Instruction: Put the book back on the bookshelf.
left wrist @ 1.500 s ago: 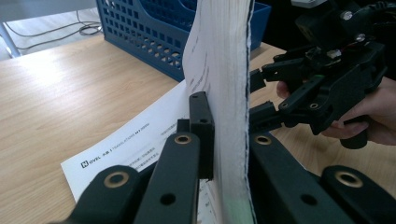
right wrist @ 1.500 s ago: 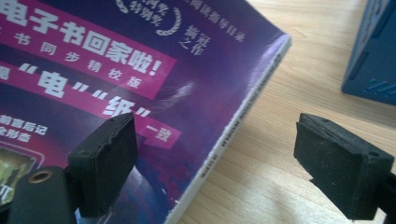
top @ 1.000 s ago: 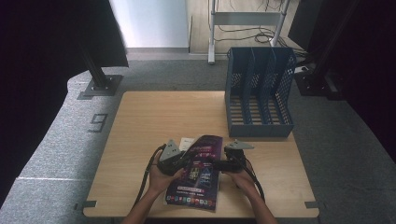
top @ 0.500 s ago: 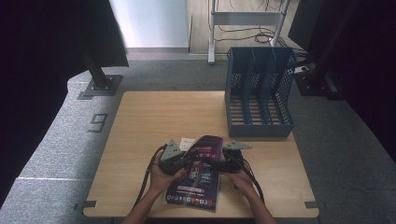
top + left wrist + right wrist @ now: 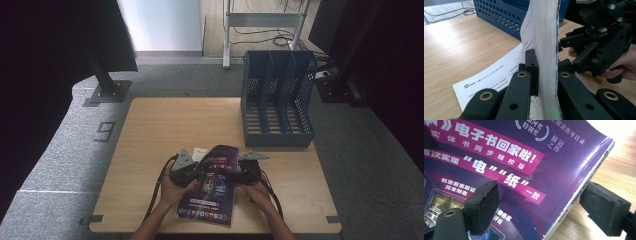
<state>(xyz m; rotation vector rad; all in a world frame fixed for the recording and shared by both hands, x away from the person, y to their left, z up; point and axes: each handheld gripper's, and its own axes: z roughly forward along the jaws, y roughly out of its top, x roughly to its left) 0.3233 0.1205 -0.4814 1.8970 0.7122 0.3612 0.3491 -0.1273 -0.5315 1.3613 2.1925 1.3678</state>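
Observation:
A purple magazine lies near the table's front edge, its far end lifted between my two grippers. My left gripper is at its left side. In the left gripper view the jaws are shut on the upright white page block of the magazine. My right gripper is at the magazine's right side. In the right gripper view it stands open, one pad over the purple cover and the other beyond the spine, neither pressing. A person's hand holds each gripper.
A blue slotted file rack stands at the table's back right, also in the left gripper view. A white printed sheet lies flat under the magazine, its corner peeking out. Bare wood of the table lies to the left and behind.

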